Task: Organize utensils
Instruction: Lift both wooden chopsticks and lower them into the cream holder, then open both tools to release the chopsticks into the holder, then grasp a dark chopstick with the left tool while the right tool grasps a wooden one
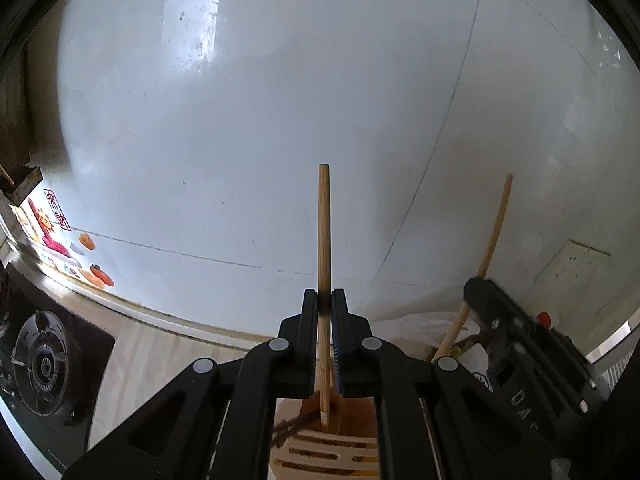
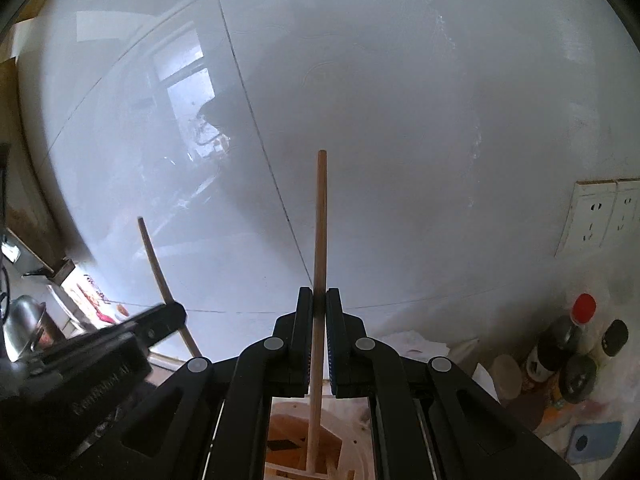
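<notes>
In the left wrist view my left gripper (image 1: 324,300) is shut on a pale wooden chopstick (image 1: 324,232) that stands nearly upright. Its lower tip hangs just over a slotted wooden utensil holder (image 1: 320,456). To the right, my right gripper (image 1: 476,290) clamps a second chopstick (image 1: 494,240), tilted. In the right wrist view that right gripper (image 2: 319,298) is shut on its chopstick (image 2: 320,220), whose lower end reaches into the wooden holder (image 2: 356,440). The left gripper (image 2: 172,314) shows at the left with its chopstick (image 2: 154,256).
A glossy white tiled wall fills the background. A gas burner (image 1: 44,364) and fruit stickers (image 1: 96,274) lie at the left. Wall sockets (image 2: 596,216), sauce bottles (image 2: 560,344) and a blue pad (image 2: 594,440) sit at the right. A metal pot (image 2: 24,328) is at the far left.
</notes>
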